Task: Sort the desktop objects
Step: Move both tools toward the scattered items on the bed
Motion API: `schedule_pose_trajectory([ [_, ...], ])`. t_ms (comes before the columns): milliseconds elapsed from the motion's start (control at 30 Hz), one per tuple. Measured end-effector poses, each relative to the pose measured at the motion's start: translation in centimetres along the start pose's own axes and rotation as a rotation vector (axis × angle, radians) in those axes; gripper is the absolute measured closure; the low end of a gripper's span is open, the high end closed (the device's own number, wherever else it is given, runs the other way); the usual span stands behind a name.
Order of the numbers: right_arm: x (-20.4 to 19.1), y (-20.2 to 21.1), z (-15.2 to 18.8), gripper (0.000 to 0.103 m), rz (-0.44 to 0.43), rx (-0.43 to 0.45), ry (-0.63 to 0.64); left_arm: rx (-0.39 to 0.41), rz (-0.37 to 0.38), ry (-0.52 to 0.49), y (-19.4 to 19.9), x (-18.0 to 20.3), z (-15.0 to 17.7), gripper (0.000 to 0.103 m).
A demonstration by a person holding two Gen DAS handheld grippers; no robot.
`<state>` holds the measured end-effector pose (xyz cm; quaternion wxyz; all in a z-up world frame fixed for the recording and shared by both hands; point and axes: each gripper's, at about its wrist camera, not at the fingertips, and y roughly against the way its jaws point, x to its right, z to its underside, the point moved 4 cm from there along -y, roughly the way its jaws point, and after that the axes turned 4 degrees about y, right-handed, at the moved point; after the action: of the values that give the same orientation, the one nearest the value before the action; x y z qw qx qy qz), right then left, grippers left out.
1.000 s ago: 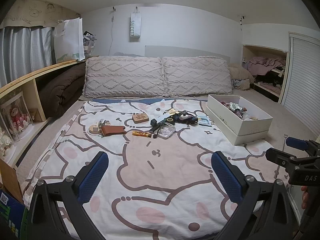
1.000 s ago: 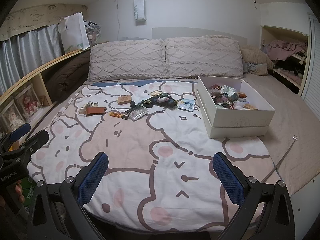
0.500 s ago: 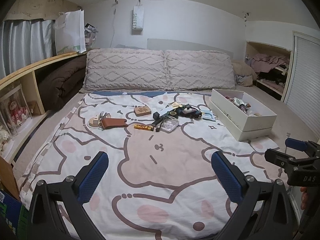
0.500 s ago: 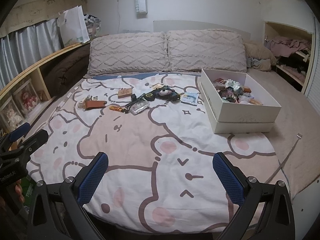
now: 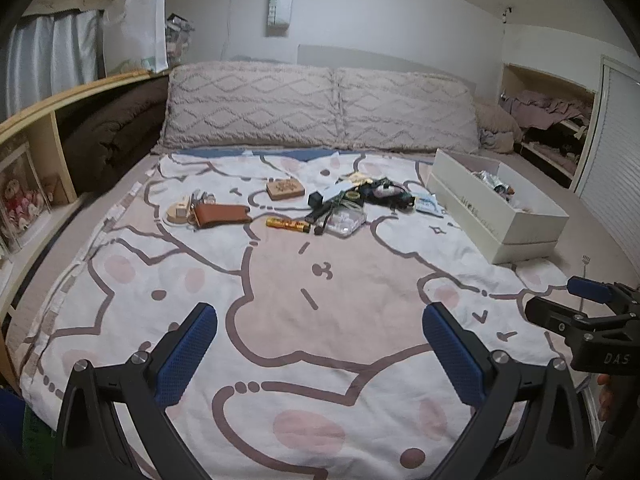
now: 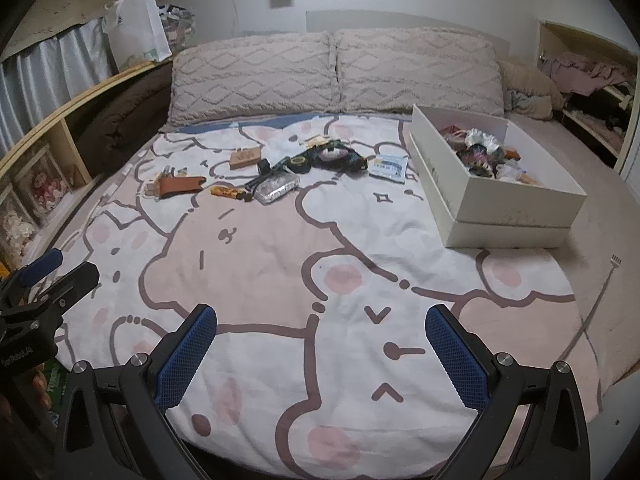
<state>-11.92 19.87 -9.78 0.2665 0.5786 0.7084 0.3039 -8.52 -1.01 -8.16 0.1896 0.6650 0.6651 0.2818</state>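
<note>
Sprawling across soft printed blanket (image 5: 320, 280): tan leather case (image 5: 221, 215), rectangular white box (image 5: 496, 216).

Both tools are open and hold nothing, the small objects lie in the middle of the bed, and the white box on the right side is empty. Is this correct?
One detail is wrong: the white box is not empty. The right wrist view shows several small items already inside it. The rest holds.

Two knit pillows (image 5: 320, 108) against the wall, brown blanket (image 5: 116, 136) folded left, white paper bag (image 5: 138, 30) up on the shelf (image 5: 48, 104).
</note>
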Motion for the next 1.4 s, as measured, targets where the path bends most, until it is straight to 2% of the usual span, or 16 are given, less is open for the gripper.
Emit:
schedule_pose_trajectory([
  [400, -0.1, -5.4, -1.3, 0.0, -0.02, -0.086, -0.006, -0.111, -0.015, 0.011, -5.6, -0.3, -0.2, 0.0],
  [833, -0.3, -11.4, -3.2, 0.0, -0.038, -0.161, -0.012, -0.208, -0.052, 0.082, -11.9, -2.0, -1.6, 0.0],
  [1100, -0.3, -15.4, -3.8, 0.0, -0.053, -0.251, -0.007, -0.289, -0.058, 0.096, -15.9, -2.3, -2.1, 0.0],
  [1400, -0.1, -19.6, -5.8, 0.0, -0.073, -0.317, -0.004, -0.38, -0.091, 0.173, -20.3, -4.5, -3.2, 0.0],
])
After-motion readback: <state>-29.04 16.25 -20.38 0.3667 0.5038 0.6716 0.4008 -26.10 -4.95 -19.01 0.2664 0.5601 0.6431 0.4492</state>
